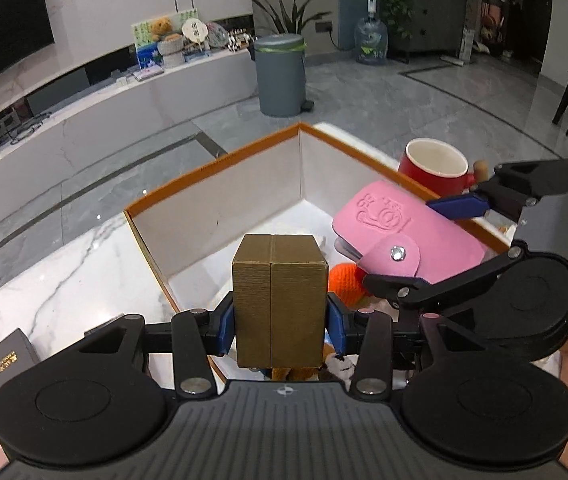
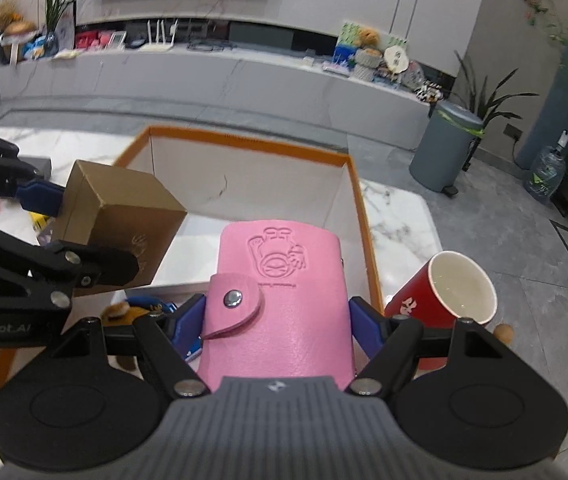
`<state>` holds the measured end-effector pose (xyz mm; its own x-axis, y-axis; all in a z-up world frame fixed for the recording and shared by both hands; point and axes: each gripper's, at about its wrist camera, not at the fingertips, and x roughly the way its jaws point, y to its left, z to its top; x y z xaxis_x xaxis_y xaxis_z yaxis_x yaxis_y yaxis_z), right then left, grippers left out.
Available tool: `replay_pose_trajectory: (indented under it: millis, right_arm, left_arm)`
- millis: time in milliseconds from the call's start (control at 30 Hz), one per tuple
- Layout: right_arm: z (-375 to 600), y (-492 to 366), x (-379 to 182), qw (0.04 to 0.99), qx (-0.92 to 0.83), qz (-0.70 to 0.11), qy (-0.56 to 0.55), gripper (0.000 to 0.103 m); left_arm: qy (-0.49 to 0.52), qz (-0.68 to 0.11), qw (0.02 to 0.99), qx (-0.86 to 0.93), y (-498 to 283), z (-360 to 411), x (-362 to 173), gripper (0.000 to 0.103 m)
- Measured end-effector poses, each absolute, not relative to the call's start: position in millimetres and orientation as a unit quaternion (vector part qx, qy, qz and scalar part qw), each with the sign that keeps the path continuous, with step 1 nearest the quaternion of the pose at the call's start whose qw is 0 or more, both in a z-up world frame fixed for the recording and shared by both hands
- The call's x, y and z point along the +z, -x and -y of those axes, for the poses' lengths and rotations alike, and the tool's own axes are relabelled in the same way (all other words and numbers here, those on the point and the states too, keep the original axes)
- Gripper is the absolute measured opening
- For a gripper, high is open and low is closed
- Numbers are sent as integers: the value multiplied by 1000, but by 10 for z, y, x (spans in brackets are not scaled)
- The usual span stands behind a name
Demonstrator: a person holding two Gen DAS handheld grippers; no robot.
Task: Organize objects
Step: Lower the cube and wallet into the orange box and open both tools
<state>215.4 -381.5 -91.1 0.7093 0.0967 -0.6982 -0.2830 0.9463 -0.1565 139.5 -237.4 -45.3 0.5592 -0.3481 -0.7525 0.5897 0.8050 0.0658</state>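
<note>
Your left gripper [image 1: 280,316] is clamped on a small gold box [image 1: 279,300]: the blue pads [image 1: 227,330] press its two opposite sides, and the box stands upright between them, its top face and centre seam turned toward the left wrist camera. From the right wrist view the same gold box [image 2: 117,224] appears at the left of the frame, tilted, with one blue finger flat against its near side.

Your right gripper [image 2: 275,320] is closed on a pink leather case [image 2: 279,300]. The case fills the gap between the jaws, its snap flap [image 2: 233,306] toward the camera and its embossed figure toward the far end. In the left wrist view this pink leather case [image 1: 404,236] lies to the right of the gold box, with the right gripper's fingers above and below it.

Both held things hang over an open orange-rimmed box [image 1: 300,128] with white inner walls, which sits on a white marble table [image 1: 63,272]. The gold box is over the near left part of the box's interior; the pink case is over its right part, close to the right wall [image 2: 368,240]. Below them, on the floor of the box, an orange knitted item [image 1: 344,280] and other small things are partly hidden.

A red cup [image 2: 444,292] with a white interior stands on the table just outside the box's right wall, beside your right gripper. A dark small carton [image 1: 9,360] lies on the table to the left of your left gripper.
</note>
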Motion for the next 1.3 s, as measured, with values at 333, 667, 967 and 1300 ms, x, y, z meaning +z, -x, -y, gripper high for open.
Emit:
replay_pose_trajectory:
  millis: [333, 667, 967, 1300]
  right_arm:
    - [3701, -2318, -1094, 893, 114, -393, 186, 77]
    - [3669, -2381, -1218, 883, 109, -403, 213, 78]
    - [3633, -2352, -1229, 877, 109, -406, 231, 81]
    - [3644, -2289, -1134, 883, 104, -399, 225, 86]
  left_arm:
    - [-158, -418, 852, -273, -1552, 2399, -612, 51]
    - [-153, -440, 844, -264, -1615, 2413, -701, 51]
    - [-163, -434, 849, -254, -1596, 2446, -654, 67]
    - [-153, -410, 860, -264, -1510, 2410, -484, 78]
